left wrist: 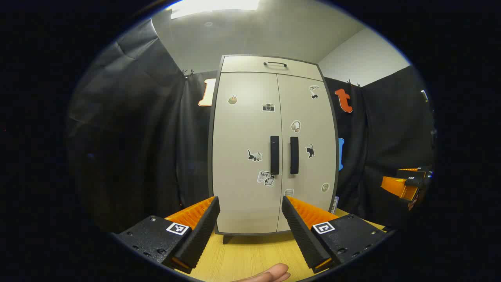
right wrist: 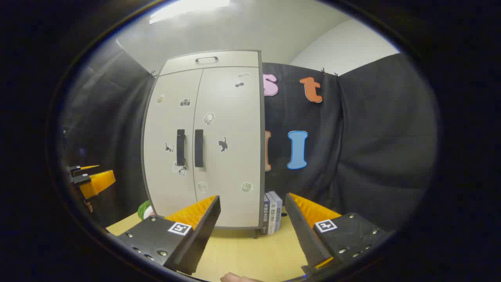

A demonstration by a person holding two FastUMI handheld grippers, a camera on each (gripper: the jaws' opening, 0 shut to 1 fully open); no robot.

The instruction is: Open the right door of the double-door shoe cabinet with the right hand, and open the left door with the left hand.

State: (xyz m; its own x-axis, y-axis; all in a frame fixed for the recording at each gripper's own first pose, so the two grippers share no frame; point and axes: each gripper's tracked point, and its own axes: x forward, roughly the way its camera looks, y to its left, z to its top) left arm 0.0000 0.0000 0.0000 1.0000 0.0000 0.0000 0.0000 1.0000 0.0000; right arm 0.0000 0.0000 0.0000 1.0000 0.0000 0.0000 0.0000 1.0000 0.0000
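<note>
A pale double-door shoe cabinet [left wrist: 250, 129] [right wrist: 231, 129] stands on a wooden table, both doors closed and dotted with small stickers. Two dark vertical handles sit at the centre seam: the left door handle [left wrist: 274, 155] [right wrist: 180, 147] and the right door handle [left wrist: 294, 155] [right wrist: 199, 148]. My left gripper [left wrist: 250, 203] is open, well short of the cabinet and facing its lower middle. My right gripper [right wrist: 252, 201] is open too, pointing at the cabinet's lower right corner from a distance. The right gripper [left wrist: 407, 184] also shows far right in the left gripper view, and the left gripper [right wrist: 92, 180] far left in the right gripper view.
The cabinet has a top drawer with a handle [left wrist: 275, 63]. Several upright books [right wrist: 272, 211] lean beside its right side. A green and white object [right wrist: 145, 210] lies by its left foot. Black cloth walls the booth. A fingertip [left wrist: 270, 274] shows at the bottom edge.
</note>
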